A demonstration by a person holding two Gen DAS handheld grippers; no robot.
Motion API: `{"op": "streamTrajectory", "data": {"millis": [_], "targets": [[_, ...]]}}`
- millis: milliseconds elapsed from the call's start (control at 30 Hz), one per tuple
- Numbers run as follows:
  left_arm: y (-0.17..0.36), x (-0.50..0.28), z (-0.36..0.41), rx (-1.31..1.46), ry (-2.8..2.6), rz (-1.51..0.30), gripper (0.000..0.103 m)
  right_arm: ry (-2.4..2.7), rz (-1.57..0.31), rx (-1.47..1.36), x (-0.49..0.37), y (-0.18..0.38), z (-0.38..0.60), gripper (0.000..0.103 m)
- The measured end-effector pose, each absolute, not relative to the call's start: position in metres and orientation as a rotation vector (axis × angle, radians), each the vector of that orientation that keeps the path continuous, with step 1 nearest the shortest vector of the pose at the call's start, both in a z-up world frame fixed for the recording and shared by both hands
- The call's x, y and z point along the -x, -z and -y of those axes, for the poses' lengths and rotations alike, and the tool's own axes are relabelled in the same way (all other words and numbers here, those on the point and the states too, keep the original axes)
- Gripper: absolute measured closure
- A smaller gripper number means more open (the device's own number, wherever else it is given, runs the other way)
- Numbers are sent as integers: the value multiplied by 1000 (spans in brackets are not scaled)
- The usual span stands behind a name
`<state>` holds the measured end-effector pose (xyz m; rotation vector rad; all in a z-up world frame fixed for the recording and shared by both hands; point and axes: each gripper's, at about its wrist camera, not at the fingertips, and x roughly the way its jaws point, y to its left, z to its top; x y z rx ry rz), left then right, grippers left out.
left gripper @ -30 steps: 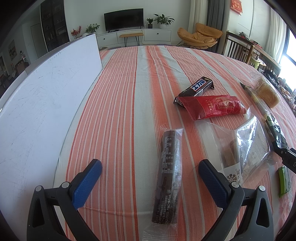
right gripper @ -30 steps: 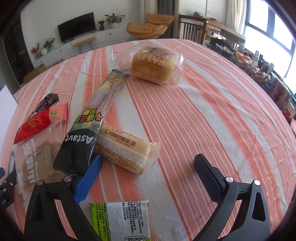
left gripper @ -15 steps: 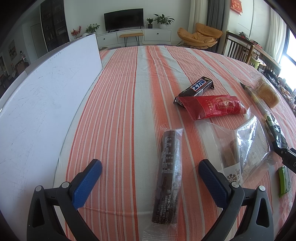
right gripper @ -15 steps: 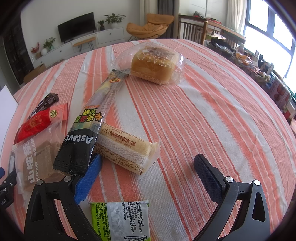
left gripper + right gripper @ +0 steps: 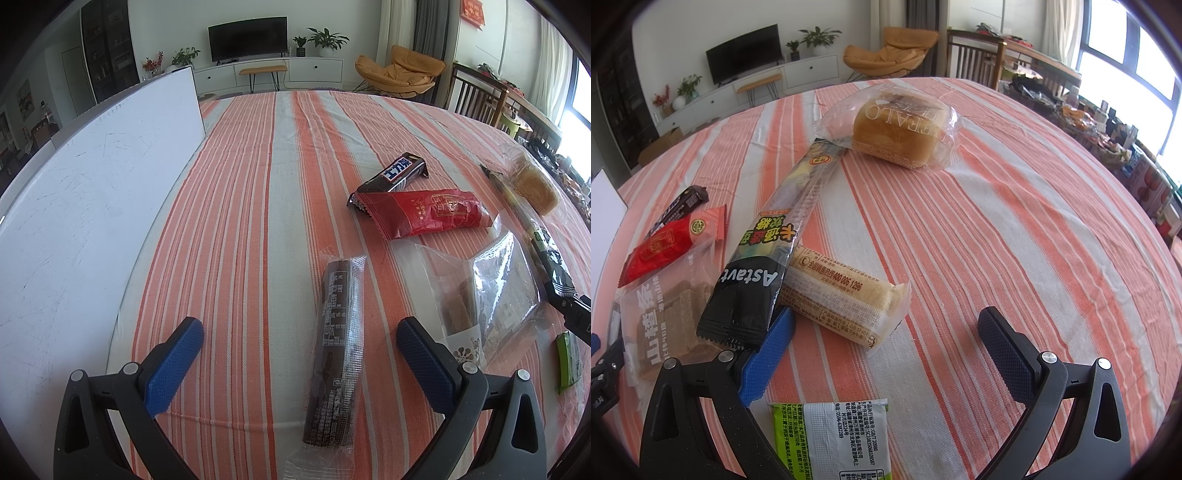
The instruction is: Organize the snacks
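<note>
Snacks scattered on striped tabletop [image 5: 240,221] | left claw [image 5: 299,350] wide, straddling dark wafer roll [image 5: 338,332] | right claw [image 5: 886,332] wide, empty | roll's probably light, crinkly-slippery, crushable; pinch mid-length gently

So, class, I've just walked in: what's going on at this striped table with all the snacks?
A person holds a gripper in each hand over a striped tablecloth strewn with wrapped snacks. Nothing is gripped at this moment. The left gripper has its jaws open either side of a long dark roll, not touching it. The right gripper is open too, near a pale cake bar and a black Astave stick, with a green packet just below it. Sorting has not visibly started.
</note>
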<state>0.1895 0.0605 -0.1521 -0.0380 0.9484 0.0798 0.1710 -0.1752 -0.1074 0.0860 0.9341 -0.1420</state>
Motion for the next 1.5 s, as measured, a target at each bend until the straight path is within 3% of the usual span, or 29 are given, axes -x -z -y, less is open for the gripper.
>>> {"op": "streamTrajectory", "data": {"millis": [1500], "targets": [[152,-195,-65,58,-108,-948,0,142,-934,-86,-171,108,175,2]]}}
